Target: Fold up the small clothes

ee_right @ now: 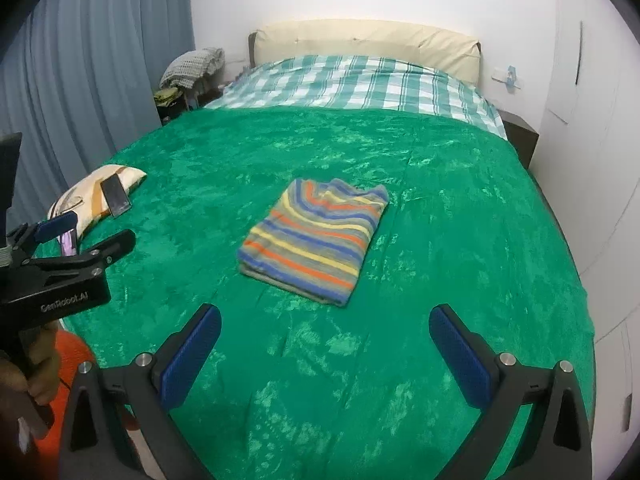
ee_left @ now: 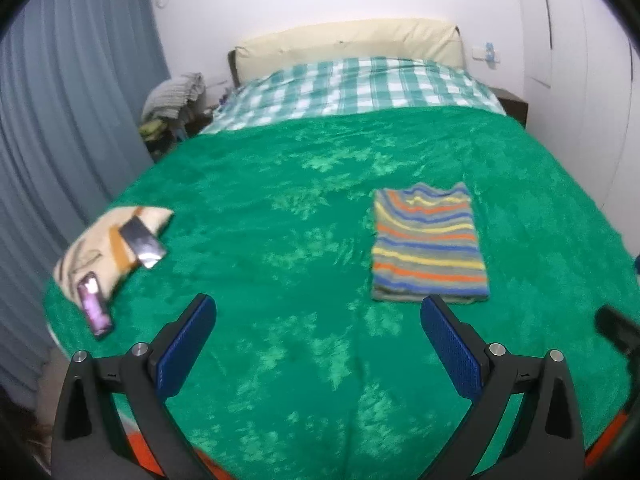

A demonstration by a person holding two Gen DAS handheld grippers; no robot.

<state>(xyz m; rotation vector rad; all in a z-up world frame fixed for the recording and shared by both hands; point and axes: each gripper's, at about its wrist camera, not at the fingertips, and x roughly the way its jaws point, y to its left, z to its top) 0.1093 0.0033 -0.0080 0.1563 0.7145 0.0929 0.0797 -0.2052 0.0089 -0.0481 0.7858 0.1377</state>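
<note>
A bedroom with white walls and a grey-blue curtain [ee_right: 100, 80] along the left side holds a bed covered by a green blanket [ee_right: 440, 220], with a green-and-white checked sheet [ee_right: 352, 84] and a cream headboard [ee_right: 360, 44] at the far end. Near the blanket's left edge lies a cream patterned pillow [ee_left: 92, 248], carrying a dark phone [ee_left: 142, 242] on top and a second phone with a pink lit screen [ee_left: 94, 306] at its near end. A heap of cloth [ee_right: 192, 66] sits on a stand beside the headboard.

The striped shirt [ee_right: 316, 236] lies folded into a compact rectangle in the middle of the blanket, well apart from the pillow. Its long axis runs from the near edge toward the headboard, angled slightly right in the right wrist view, neckline at the far end.

The left tool [ee_left: 318, 340] hovers over bare blanket just short of the shirt's near-left corner, jaws spread wide and holding nothing. The right tool [ee_right: 324, 348] hovers just short of the shirt, jaws likewise wide apart and empty. The person's left hand [ee_right: 38, 372] grips the left tool's handle.
</note>
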